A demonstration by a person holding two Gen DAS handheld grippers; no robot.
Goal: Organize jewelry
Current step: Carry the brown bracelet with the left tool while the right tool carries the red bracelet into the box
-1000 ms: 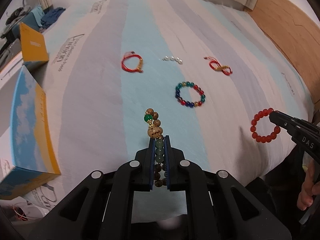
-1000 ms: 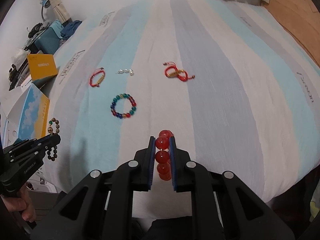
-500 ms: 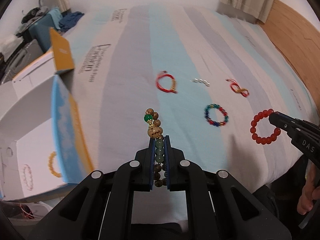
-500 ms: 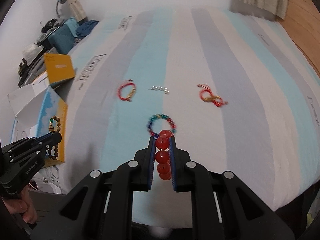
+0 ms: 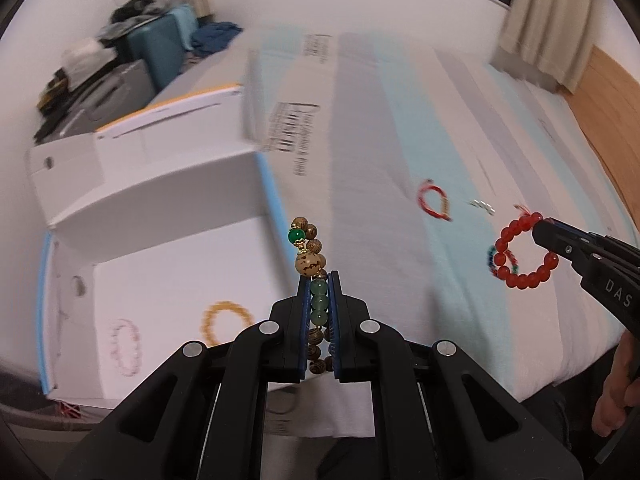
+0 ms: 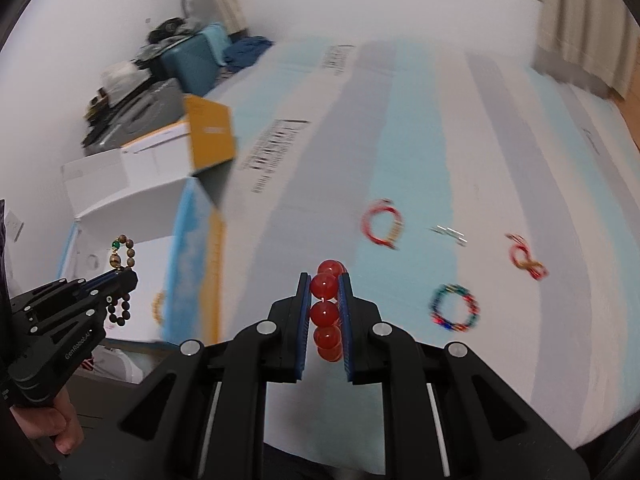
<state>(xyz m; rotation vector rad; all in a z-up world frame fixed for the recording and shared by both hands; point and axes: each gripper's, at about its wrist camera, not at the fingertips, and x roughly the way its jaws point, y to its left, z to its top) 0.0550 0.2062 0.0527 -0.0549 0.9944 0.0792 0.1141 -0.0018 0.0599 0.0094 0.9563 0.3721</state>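
The left gripper (image 5: 319, 280) clamps a wooden bead bracelet (image 5: 308, 254) at frame centre, above the open white box (image 5: 168, 272) (lower left). The right gripper (image 6: 325, 284) pinches a red bead bracelet (image 6: 326, 312), centre frame.

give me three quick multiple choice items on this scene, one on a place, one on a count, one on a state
1. Where does the yellow bracelet lie?
A. on the striped bed cover
B. inside the open box
C. in a gripper

2. How many pieces still lie on the bed cover?
A. two
B. four
C. six

3. What is the right gripper doing?
A. open, empty
B. shut on the red bead bracelet
C. shut on the wooden bead bracelet

Answers:
1 B, it rests on the white floor of the box.
2 B, two red cord bracelets, a multicolour bracelet and a small pearl piece.
3 B, its fingers clamp the red bead bracelet.
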